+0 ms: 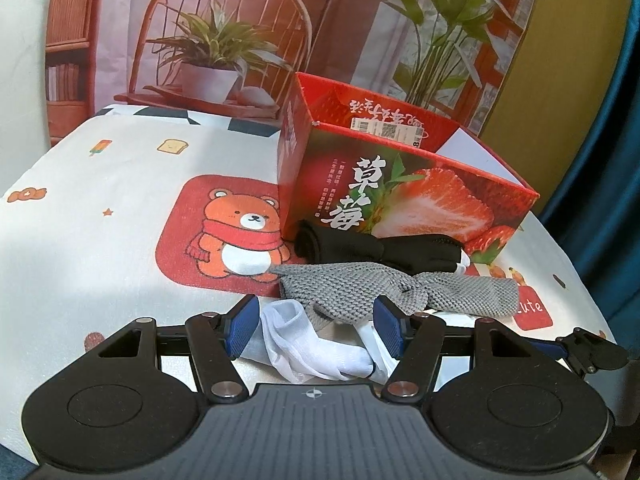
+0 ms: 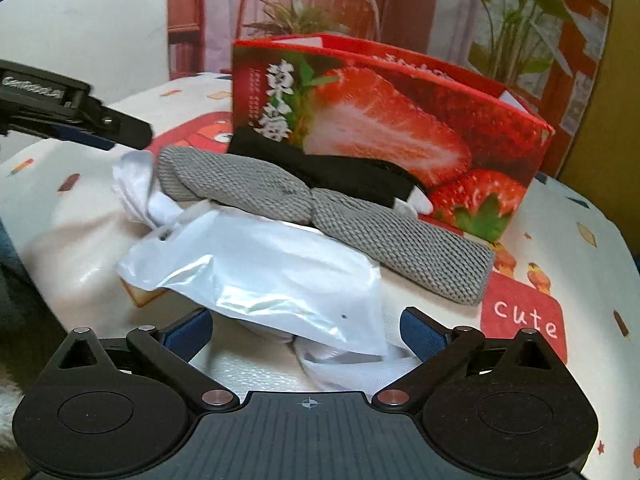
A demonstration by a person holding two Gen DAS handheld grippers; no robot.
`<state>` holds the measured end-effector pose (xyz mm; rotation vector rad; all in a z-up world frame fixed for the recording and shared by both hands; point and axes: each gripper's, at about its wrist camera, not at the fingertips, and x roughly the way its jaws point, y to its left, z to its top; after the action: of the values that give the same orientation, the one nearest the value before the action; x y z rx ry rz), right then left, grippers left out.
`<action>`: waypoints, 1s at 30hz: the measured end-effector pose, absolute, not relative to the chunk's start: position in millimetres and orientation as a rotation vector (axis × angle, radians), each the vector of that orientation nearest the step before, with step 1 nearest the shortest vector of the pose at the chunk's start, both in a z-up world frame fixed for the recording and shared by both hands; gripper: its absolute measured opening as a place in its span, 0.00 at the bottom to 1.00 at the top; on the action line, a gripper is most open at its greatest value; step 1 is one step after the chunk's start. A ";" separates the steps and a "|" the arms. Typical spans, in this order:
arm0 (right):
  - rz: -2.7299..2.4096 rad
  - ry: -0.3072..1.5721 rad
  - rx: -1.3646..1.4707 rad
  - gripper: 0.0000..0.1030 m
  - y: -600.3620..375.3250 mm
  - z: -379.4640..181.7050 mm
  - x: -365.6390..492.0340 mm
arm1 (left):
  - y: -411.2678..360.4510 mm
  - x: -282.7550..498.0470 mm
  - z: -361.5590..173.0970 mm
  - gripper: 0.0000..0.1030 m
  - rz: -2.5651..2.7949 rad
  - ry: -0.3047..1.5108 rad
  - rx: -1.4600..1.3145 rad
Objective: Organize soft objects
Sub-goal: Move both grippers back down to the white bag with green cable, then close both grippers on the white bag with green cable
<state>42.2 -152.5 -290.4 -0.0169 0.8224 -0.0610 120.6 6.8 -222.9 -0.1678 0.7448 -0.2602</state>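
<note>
A white plastic bag (image 2: 256, 264) lies on the table nearest me, its twisted end (image 1: 304, 344) between the open fingers of my left gripper (image 1: 316, 330). My right gripper (image 2: 306, 330) is open around the bag's other end. A grey knitted cloth (image 1: 360, 288) lies just beyond the bag, also in the right wrist view (image 2: 360, 220). A black cloth (image 1: 360, 248) lies behind it against a red strawberry box (image 1: 420, 188), open at the top, also in the right wrist view (image 2: 380, 120). The left gripper's fingers (image 2: 100, 132) show at the left of the right wrist view.
The table carries a white cloth with a bear print (image 1: 240, 232) and a red "cute" patch (image 2: 524, 316). A printed backdrop with a chair and plants (image 1: 220, 40) stands behind. A blue curtain (image 1: 600, 160) hangs at the right.
</note>
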 end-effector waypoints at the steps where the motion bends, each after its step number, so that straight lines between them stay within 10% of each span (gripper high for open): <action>1: -0.066 0.823 -0.008 0.96 -154.2 -291.5 42.5 | 7.1 120.4 -223.3 0.64 -0.258 0.743 -0.169; 24: -0.104 0.639 0.255 0.83 -199.1 -275.9 86.1 | 19.3 126.8 -226.8 0.64 -0.153 0.718 -0.223; 30: -0.124 0.651 0.334 0.64 -213.1 -287.8 100.0 | 8.8 131.0 -227.5 0.61 -0.232 0.734 -0.197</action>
<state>100.0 -213.1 -287.8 0.3338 0.6512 -0.1238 131.0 8.8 -227.5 -0.1973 0.7341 -0.2318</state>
